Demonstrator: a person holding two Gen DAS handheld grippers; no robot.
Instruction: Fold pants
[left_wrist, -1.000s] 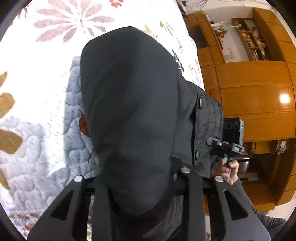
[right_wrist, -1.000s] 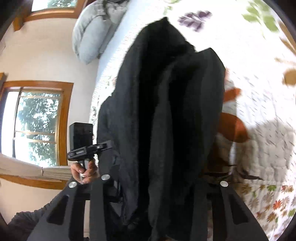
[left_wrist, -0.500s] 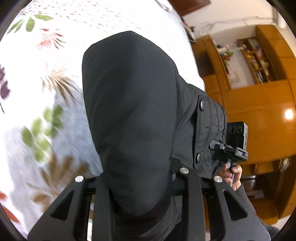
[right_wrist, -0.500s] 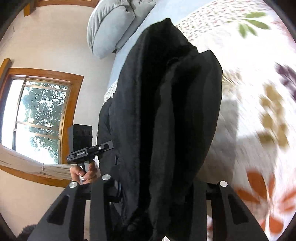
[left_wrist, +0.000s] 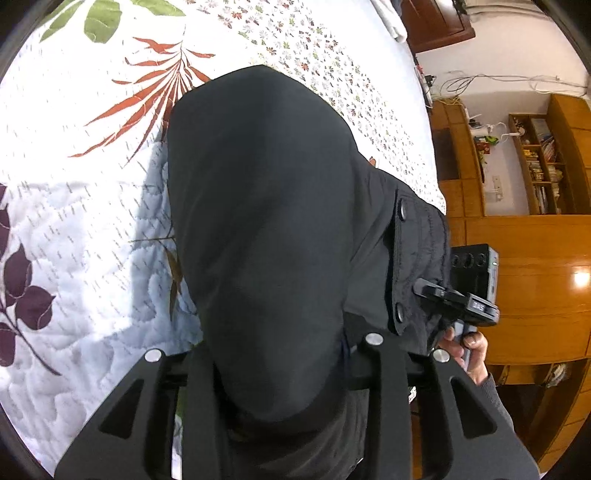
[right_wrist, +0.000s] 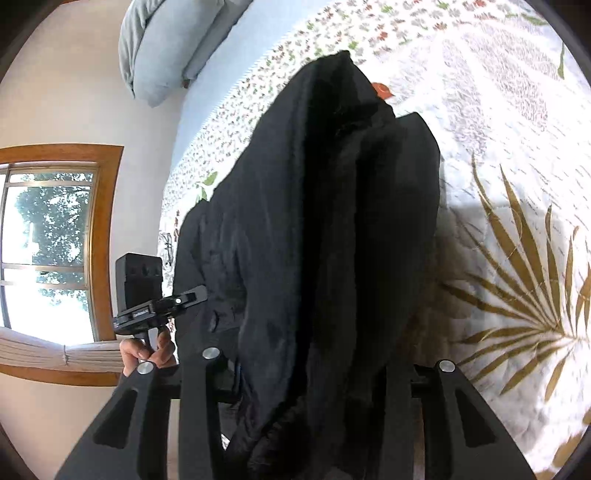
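Note:
The black pants (left_wrist: 266, 229) hang in a thick fold above the quilted bed, held up at one end by both grippers. My left gripper (left_wrist: 280, 373) is shut on the fabric, which bulges out between its fingers; a waistband with metal snaps (left_wrist: 402, 212) shows at its right. My right gripper (right_wrist: 306, 380) is shut on the same pants (right_wrist: 325, 236), whose layers drape away from the camera. The fingertips of both are hidden by cloth. Each view shows the other gripper's handle and camera: the right gripper (left_wrist: 469, 295), the left gripper (right_wrist: 147, 302).
A white quilt (left_wrist: 74, 221) with leaf prints covers the bed (right_wrist: 517, 184) below. Grey pillows (right_wrist: 166, 48) lie at the bed's head by a window (right_wrist: 48, 251). Wooden cabinets and shelves (left_wrist: 535, 229) stand beyond the bed's far side.
Both grippers have carried the pants along over the bed: the quilt pattern beneath has shifted in both views. The grip on the fabric has not changed.

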